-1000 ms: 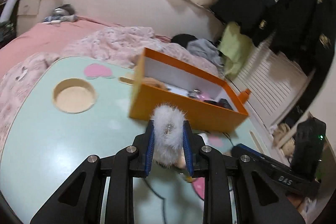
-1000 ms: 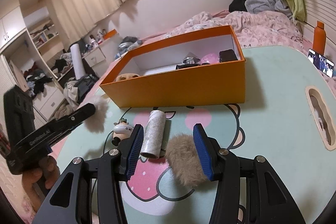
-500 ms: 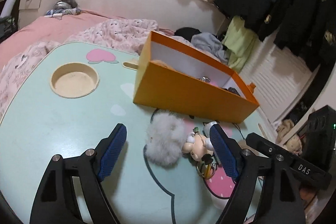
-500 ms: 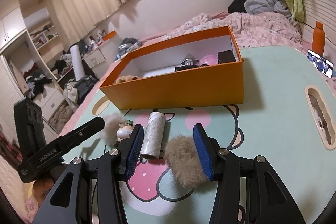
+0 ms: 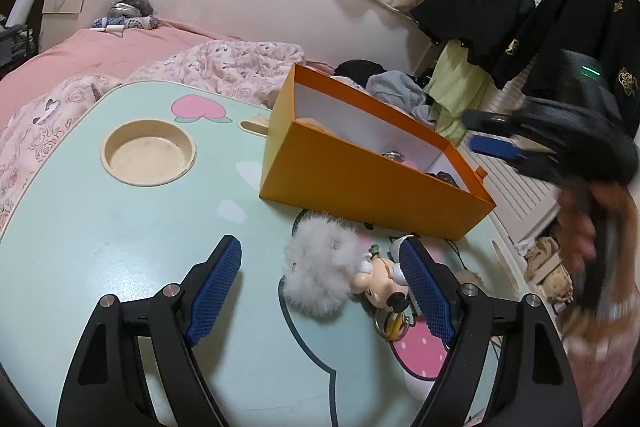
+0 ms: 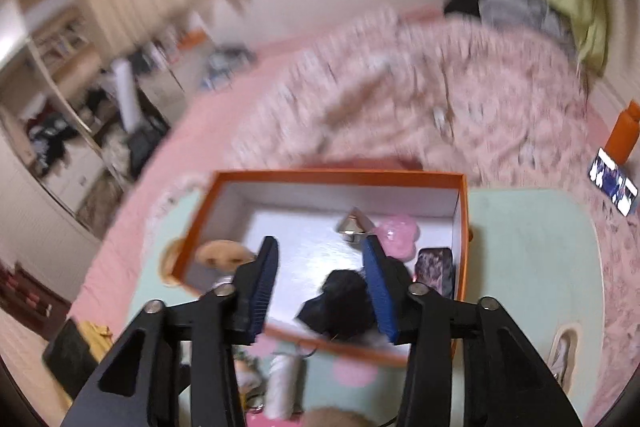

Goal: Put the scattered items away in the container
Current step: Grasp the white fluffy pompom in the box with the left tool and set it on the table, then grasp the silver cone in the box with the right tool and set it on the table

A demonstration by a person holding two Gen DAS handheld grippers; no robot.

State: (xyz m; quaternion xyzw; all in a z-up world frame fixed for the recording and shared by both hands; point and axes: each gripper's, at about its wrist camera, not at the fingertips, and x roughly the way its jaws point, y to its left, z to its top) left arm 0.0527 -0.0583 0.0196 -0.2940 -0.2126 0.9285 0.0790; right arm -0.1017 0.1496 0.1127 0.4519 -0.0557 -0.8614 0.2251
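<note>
My left gripper stands open low over the mint-green table. A white fluffy pom-pom lies loose between its fingers, joined to a small figure keychain. Behind them stands the orange box. My right gripper, blurred, hangs above the box with its jaws closing and nothing pressed between them. Below it in the box lie a black fluffy thing, a pink flower shape, a silver cone, a dark case and a tan plush. A brown pom-pom and a white roll stay on the table.
A round cup recess is sunk in the table's left part. A bed with a pink quilt borders the far side. A phone and an orange bottle sit at the right. A person's blurred hand holds the right gripper.
The left gripper opened and let the white pom-pom down onto the table. The right gripper rose and swung forward over the box, leaving the brown pom-pom behind, and its jaws narrowed.
</note>
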